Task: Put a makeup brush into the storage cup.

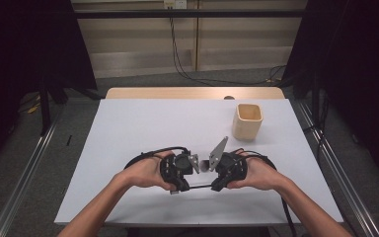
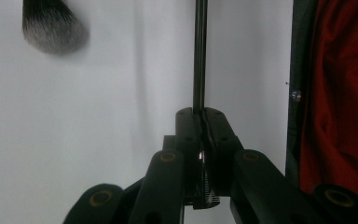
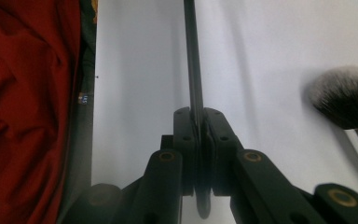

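A: Far left first?

B: Left hand [image 1: 145, 173] low on the white surface [image 1: 128, 128], near the front edge. Wrapped around the left gripper [image 2: 201, 114], aimed in toward the middle.

A: Jaws on that one?

B: Closed right down, pinching one end of a thin dark rod [image 2: 199, 56]. Pads flat against it on both sides in the left gripper view, with no gap to speak of.

A: And the rod itself?

B: Held level just above the surface, spanning the space between the two grippers, close in front of the person. Straight, not sagging.

A: Anything beside it?

B: A brush [image 3: 345, 95] with a soft dark head tipped in white and a metal collar below the bristles. Lying on the surface on the far side of the rod, near it but apart, not touched by either gripper.

A: Moving right?

B: Right gripper [image 3: 198, 114], facing the left one. Jaws shut tight on the rod's other end, same flat pinch. Right hand [image 1: 256, 173] cupped around the body.

A: Farther right?

B: A pale square cup [image 1: 247, 122], upright, well back from both hands.

A: That red at the picture edges?

B: Red cloth [image 3: 23, 107] past the front edge of the surface, in both gripper views.
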The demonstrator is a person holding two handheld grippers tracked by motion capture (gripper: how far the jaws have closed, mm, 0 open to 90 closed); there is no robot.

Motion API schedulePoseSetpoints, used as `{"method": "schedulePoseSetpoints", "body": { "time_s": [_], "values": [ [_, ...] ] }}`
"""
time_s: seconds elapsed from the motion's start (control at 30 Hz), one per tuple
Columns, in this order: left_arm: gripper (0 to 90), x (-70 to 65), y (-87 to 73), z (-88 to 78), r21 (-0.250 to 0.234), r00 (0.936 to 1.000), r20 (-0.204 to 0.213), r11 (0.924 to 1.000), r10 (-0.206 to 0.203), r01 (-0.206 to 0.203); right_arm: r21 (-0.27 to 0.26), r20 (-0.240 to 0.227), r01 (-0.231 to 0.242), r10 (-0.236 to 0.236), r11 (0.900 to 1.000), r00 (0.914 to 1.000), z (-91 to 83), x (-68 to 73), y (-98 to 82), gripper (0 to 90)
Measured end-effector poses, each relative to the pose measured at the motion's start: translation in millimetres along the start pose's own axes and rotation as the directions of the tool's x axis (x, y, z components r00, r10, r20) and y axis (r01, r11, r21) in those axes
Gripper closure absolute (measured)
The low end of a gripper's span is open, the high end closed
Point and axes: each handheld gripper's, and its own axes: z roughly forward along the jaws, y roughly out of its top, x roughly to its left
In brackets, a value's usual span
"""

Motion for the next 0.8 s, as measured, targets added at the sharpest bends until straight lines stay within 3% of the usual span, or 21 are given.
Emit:
{"method": "schedulePoseSetpoints", "body": {
  "time_s": [0.1, 0.3, 0.57, 0.67, 0.73, 0.8],
  "values": [
    [85.3, 1.9, -0.1, -1.2, 0.005, 0.9998, 0.021, 1.0000, 0.006, -0.006, 0.000, -0.002, -0.001, 0.001, 1.000, 1.0000, 0.8, -1.0, -0.9, 85.6],
    [85.0, 2.5, -2.4, -0.2, -0.023, 0.9999, -0.001, 0.9996, 0.014, -0.014, -0.004, -0.017, -0.013, 0.013, 1.000, 0.9998, 0.8, -3.1, -3.9, 85.8],
    [81.8, 5.0, -6.9, 0.5, -0.081, 0.9999, -0.002, 0.9966, -0.013, 0.013, -0.016, -0.019, -0.014, 0.013, 1.000, 0.9997, -1.0, -4.0, -7.0, 85.9],
    [77.2, 6.2, -8.9, 1.3, -0.096, 0.9996, -0.019, 0.9952, -0.020, 0.018, -0.018, -0.018, -0.022, 0.021, 1.000, 0.9996, -1.4, -4.7, -8.0, 85.9],
    [74.0, 6.5, -10.3, 1.3, -0.112, 0.9994, -0.008, 0.9931, -0.034, 0.033, -0.015, -0.015, -0.029, 0.029, 0.999, 0.9995, -1.6, -4.3, -8.4, 85.9],
    [62.6, 6.4, -11.2, 2.0, -0.128, 0.9987, -0.019, 0.9908, -0.047, 0.044, -0.024, -0.003, -0.021, 0.021, 0.999, 0.9998, -1.8, -5.2, -9.2, 85.9]
  ]
}}
